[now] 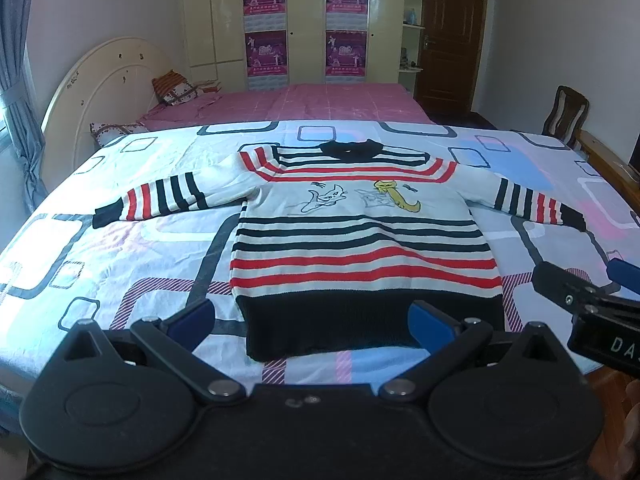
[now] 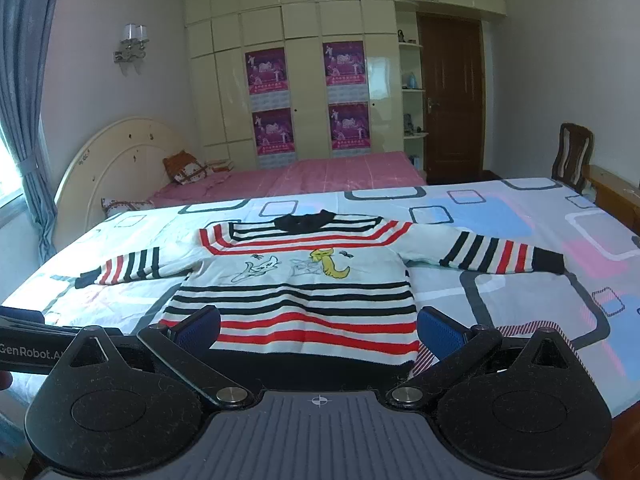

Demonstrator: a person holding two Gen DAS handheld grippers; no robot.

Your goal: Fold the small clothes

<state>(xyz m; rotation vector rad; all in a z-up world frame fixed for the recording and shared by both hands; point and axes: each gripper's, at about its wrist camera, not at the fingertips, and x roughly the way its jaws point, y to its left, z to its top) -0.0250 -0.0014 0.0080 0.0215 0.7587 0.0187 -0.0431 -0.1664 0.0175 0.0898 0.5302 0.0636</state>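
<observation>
A small striped sweater (image 1: 360,236) in white, red and black, with cat drawings on the chest, lies flat and face up on the bed, sleeves spread to both sides. It also shows in the right wrist view (image 2: 296,300). My left gripper (image 1: 312,320) is open and empty, hovering just in front of the sweater's black hem. My right gripper (image 2: 318,332) is open and empty, above the hem's right part. The right gripper shows at the right edge of the left wrist view (image 1: 580,284).
The bed has a patterned sheet (image 1: 120,248) with squares. A pink bed (image 1: 300,104) with pillows and a cream headboard (image 1: 100,80) stands behind. A wooden chair (image 1: 568,116) and bed frame are at the far right. Wardrobes line the back wall.
</observation>
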